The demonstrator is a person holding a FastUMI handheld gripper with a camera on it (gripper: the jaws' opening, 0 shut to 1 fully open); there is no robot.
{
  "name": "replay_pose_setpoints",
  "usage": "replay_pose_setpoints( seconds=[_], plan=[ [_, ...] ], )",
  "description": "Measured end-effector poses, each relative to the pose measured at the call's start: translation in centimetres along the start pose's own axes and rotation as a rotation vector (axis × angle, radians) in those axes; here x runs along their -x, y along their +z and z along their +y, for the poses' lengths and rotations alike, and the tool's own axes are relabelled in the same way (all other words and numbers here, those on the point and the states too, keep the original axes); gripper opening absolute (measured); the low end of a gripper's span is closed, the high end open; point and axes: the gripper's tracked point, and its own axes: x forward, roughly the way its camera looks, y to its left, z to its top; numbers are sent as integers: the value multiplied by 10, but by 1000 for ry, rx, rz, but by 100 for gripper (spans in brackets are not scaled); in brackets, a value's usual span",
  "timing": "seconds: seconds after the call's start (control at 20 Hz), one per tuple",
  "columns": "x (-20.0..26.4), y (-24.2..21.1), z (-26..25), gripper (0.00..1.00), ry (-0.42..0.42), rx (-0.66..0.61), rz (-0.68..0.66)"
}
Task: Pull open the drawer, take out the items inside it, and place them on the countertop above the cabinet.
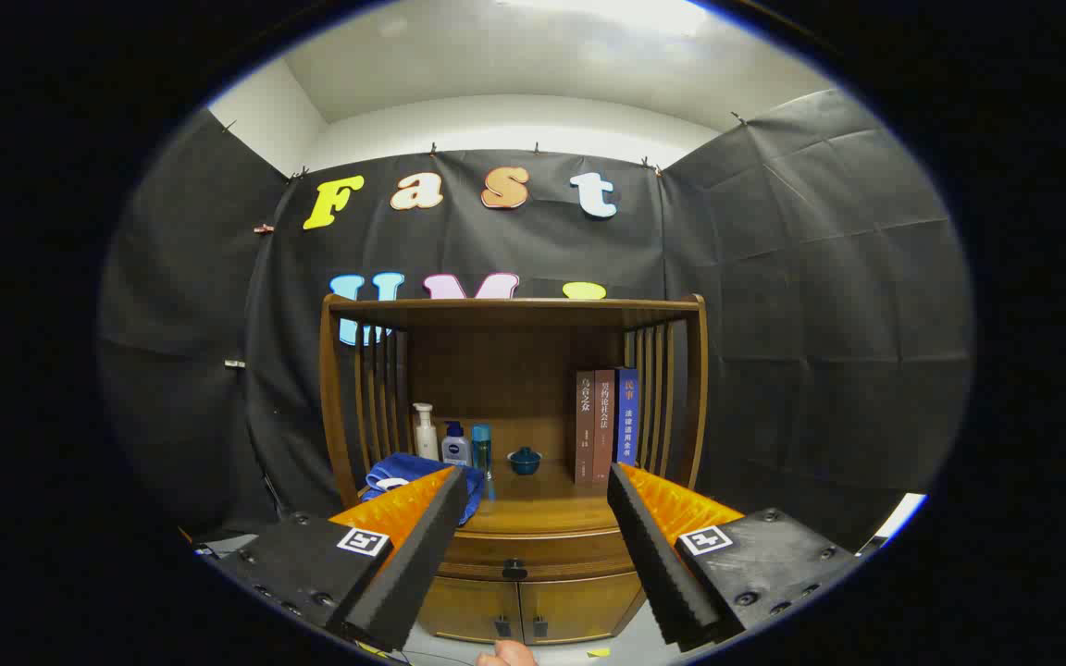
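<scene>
Black cloth hangs behind a wooden cabinet (514,555). Its drawer (533,560) is seen shut, under the surface (542,513), between the tongs (533,490) and beyond them. The tongs are held wide apart, with nothing in them. The drawer looks stiff and should slide straight; its small dark knob (514,570) is the place to be gripped. A blue cloth (403,474), bottles (445,439), a little pot (525,459) and books (605,425) are kept on the surface, so room there is tight.

A black-draped recording booth staged as a home: wooden cabinet (514,555) holding books (605,425) and toiletries (450,442).
</scene>
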Motion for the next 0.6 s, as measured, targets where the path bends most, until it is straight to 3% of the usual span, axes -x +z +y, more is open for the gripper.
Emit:
replay_pose_setpoints(
  seconds=[0.6],
  plan=[
    [-3,-8,9,98,22,-14,13]
  ],
)
